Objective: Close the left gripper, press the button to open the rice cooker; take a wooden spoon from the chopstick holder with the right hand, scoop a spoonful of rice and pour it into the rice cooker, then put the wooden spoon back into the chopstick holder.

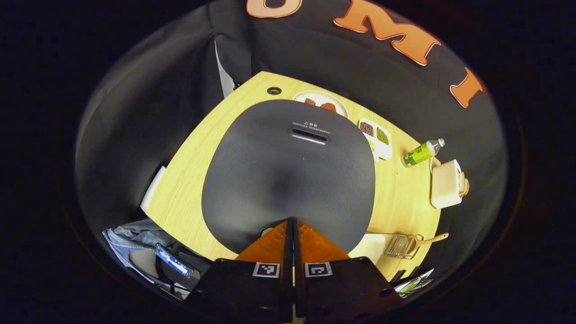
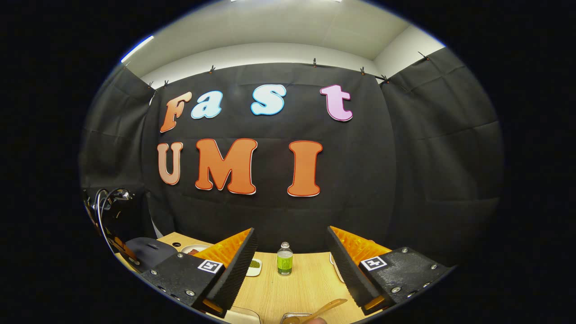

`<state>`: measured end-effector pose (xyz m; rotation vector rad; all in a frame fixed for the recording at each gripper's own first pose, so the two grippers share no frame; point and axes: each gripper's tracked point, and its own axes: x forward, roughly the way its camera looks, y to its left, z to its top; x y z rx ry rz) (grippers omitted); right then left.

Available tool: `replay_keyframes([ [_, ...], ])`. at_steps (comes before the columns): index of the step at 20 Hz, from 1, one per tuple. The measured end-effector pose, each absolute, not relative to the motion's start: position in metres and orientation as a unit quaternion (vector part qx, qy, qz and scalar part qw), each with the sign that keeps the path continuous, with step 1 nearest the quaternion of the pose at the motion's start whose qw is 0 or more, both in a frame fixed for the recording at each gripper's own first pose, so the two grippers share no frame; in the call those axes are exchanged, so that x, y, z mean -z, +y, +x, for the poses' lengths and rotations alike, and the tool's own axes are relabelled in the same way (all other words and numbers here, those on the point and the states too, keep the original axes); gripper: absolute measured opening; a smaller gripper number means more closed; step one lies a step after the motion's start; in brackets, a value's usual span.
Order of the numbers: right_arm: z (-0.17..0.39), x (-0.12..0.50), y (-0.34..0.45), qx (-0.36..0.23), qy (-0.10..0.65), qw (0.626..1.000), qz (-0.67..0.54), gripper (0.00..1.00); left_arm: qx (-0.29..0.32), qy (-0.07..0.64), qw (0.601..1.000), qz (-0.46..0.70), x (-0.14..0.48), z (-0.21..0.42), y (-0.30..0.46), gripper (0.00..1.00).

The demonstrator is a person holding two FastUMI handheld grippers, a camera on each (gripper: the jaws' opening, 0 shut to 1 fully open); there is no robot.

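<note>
The left gripper (image 1: 290, 225) has its two fingers pressed flat together with nothing between them, and it hangs directly over the near edge of the rice cooker (image 1: 288, 175), whose dark lid is down. Its tips point along the lid's middle line, toward the slot-shaped vent (image 1: 309, 136) at the far end; the release button itself I cannot pick out, and it probably sits at the near rim, under or just ahead of the closed tips, so the coming press is likely a short push down and forward rather than a reach. In the left gripper view the wooden spoon (image 1: 429, 240) stands in the wire chopstick holder (image 1: 402, 246) off to the right on the wooden table (image 1: 180, 189), its handle leaning up and to the right, well apart from the cooker. The right gripper (image 2: 292, 256) is spread wide and holds nothing (it looks level at the booth wall, over the table); in its view the spoon (image 2: 328, 308) lies low, just beneath the gap between the fingers, making this the nearer hand for it. A green-labelled bottle (image 2: 284, 258) stands beyond, near the wall, with a divided dish of grains (image 1: 377, 135) between bottle and cooker.
</note>
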<state>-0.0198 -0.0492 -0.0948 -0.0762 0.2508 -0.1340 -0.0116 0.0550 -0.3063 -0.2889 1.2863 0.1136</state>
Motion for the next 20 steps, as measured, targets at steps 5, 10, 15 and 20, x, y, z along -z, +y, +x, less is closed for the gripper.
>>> replay_keyframes([
  [5,-0.028,0.103,-0.043,0.058,0.137,0.988,-0.030,0.96,-0.093,0.494,0.864,0.001,0.286,-0.006,0.053,0.06],
  [10,-0.030,0.104,-0.047,0.057,0.141,0.988,-0.038,0.96,-0.118,0.351,0.927,0.065,0.211,0.019,0.056,0.06],
  [15,-0.039,0.109,-0.054,0.057,0.149,0.986,-0.043,0.96,-0.113,0.224,0.967,0.046,0.145,0.034,0.049,0.16],
  [20,-0.050,0.123,-0.067,0.063,0.171,0.982,-0.041,0.96,-0.062,0.138,0.987,0.057,0.107,0.034,0.017,0.63],
])
